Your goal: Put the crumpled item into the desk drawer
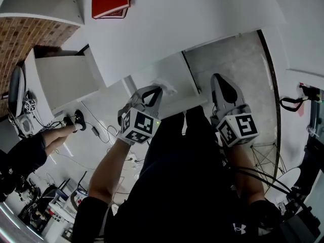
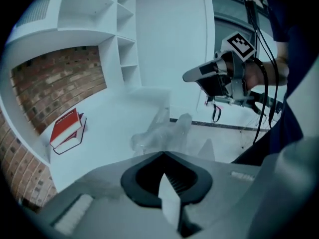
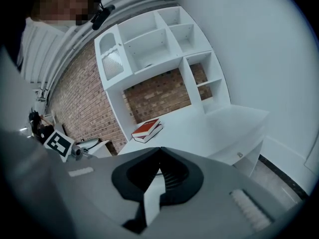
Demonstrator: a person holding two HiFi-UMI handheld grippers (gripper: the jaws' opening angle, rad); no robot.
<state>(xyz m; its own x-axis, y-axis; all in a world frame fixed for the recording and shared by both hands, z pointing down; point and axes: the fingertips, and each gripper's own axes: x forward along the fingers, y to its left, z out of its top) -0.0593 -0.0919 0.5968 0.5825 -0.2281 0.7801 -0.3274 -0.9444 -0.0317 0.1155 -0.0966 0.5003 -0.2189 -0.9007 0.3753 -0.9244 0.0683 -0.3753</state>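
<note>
The left gripper [image 2: 162, 154] had its jaws closed on the crumpled item [image 2: 162, 133], a clear wad sticking out past the tips. In the head view it sat at centre frame, near the desk's [image 1: 152, 39] front edge. The right gripper [image 3: 159, 149] was near it at centre right, jaws together on nothing. A red book [image 1: 110, 0] lay on the desk, upper left.

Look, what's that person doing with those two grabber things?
A person stands at a white desk with a hand-held gripper in each hand. The left hand-held gripper is shut on a crumpled bit of clear plastic, pinched at its tips. The right hand-held gripper is shut with nothing in it. A red book lies on the desk. The plastic has not been put away yet.
</note>
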